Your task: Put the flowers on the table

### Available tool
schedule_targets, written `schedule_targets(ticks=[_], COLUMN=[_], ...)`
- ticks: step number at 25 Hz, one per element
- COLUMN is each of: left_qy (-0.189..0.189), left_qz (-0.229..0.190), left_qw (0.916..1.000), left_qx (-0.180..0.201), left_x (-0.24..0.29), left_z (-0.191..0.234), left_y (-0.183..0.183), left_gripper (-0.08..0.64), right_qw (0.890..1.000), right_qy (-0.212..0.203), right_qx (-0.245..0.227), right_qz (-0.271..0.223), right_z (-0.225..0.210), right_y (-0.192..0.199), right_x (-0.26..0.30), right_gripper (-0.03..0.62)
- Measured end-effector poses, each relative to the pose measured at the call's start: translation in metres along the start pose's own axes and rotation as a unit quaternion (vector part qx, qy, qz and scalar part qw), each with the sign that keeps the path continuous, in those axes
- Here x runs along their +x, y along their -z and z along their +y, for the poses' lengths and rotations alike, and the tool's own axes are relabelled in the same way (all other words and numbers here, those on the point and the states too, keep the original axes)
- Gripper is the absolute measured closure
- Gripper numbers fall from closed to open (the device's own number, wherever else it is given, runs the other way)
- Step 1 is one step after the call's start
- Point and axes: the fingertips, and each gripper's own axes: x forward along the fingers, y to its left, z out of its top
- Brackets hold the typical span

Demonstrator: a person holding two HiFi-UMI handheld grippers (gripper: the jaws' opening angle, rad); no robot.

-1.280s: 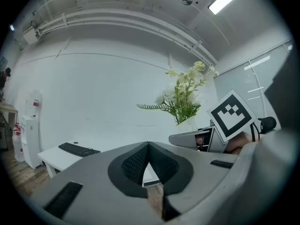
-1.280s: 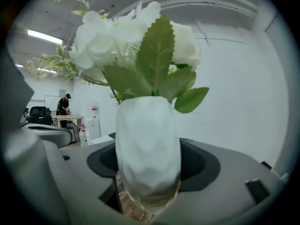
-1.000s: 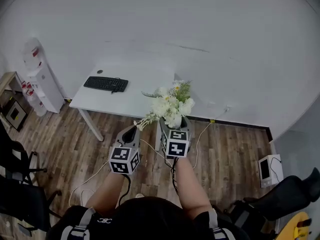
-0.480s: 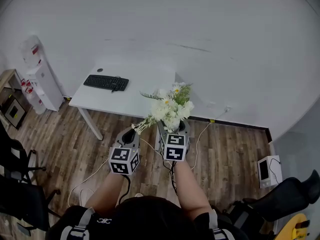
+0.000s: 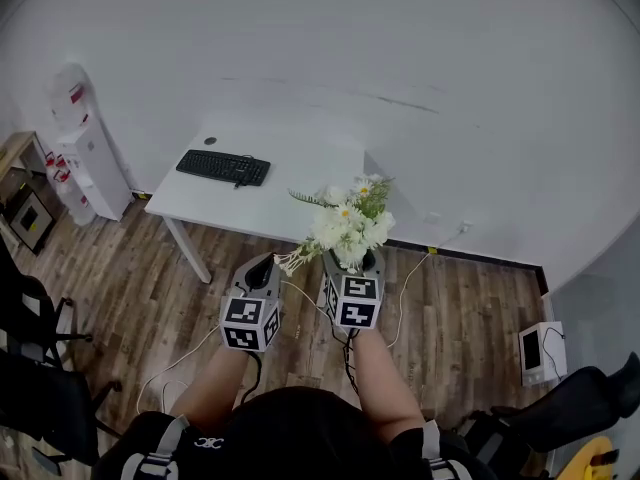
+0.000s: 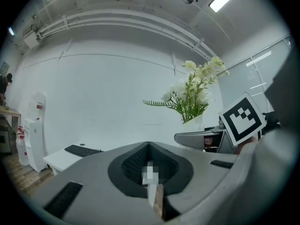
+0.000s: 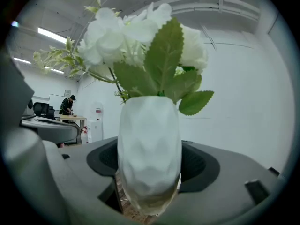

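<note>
White flowers with green leaves (image 5: pixel 350 223) stand upright in a faceted white vase (image 7: pixel 149 158). My right gripper (image 5: pixel 352 268) is shut on the vase, its jaws pressing both sides, and holds it in the air above the wood floor. The blooms (image 7: pixel 140 32) fill the top of the right gripper view. The white table (image 5: pixel 290 173) lies ahead and to the left, its near edge just beyond the flowers. My left gripper (image 5: pixel 261 264) hangs beside the right one, shut and empty (image 6: pixel 150 172). From the left gripper view the flowers (image 6: pixel 194 88) rise at the right.
A black keyboard (image 5: pixel 223 167) lies on the table's left half. A white water dispenser (image 5: pixel 85 158) stands left of the table by a low shelf (image 5: pixel 25 213). Black chairs (image 5: pixel 40 368) sit at the left. Cables run over the floor, and a white device (image 5: pixel 540 346) sits at the right.
The table and the grippers with the flowers sit slightly lower and further right in the head view. The grip on the vase is unchanged.
</note>
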Motion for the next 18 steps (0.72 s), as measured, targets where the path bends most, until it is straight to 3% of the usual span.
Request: schedule_targets(ticks=[18], left_qy=[-0.005], left_qz=[0.003], left_qw=[1.0000], left_qx=[-0.001], left_x=[0.021], left_z=[0.067], left_y=[0.012], left_gripper=[0.560], right_qw=[1.000], right_qy=[0.012], right_qx=[0.027], right_qz=[-0.006], right_z=[0.010], right_y=[-0.001], right_x=[0.045], right_gripper=[0.232])
